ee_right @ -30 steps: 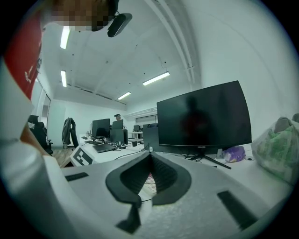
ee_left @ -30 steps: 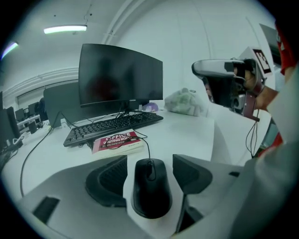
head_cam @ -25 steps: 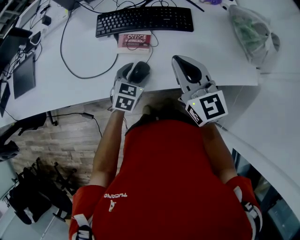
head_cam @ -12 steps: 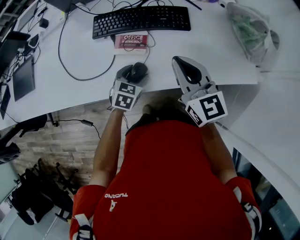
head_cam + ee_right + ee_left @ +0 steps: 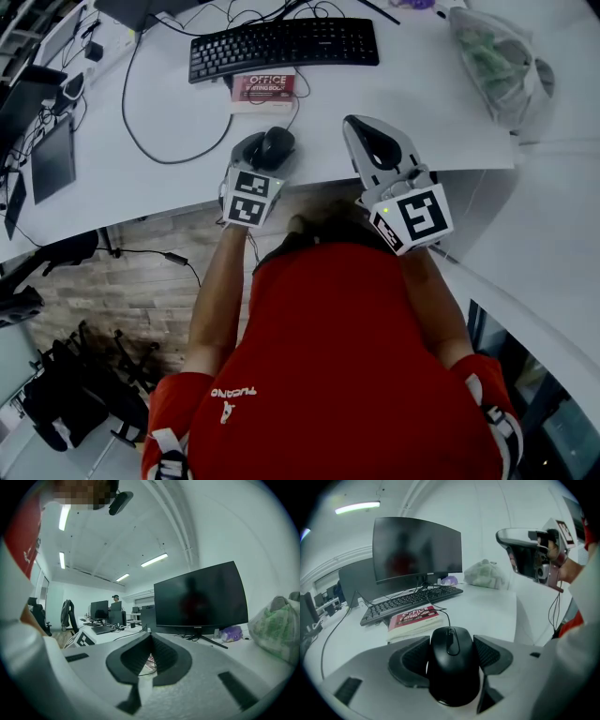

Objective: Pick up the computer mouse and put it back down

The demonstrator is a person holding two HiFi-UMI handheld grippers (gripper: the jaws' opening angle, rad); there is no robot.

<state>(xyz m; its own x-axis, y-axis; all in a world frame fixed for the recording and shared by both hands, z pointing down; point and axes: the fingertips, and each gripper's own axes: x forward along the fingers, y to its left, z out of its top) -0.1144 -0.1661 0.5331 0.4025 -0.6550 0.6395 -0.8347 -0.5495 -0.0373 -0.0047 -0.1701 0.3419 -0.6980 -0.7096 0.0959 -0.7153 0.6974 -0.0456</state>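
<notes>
Left claw (image 5: 451, 657) clamped on black wired mouse (image 5: 452, 667) mid-frame near lower tabletop (image 5: 394, 84) edge, so pickup prob. underway, put-down not yet done; right claw (image 5: 151, 641) pinched shut, empty.

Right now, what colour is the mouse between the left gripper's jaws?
Black all over. The computer mouse shows best in the left gripper view.
</notes>
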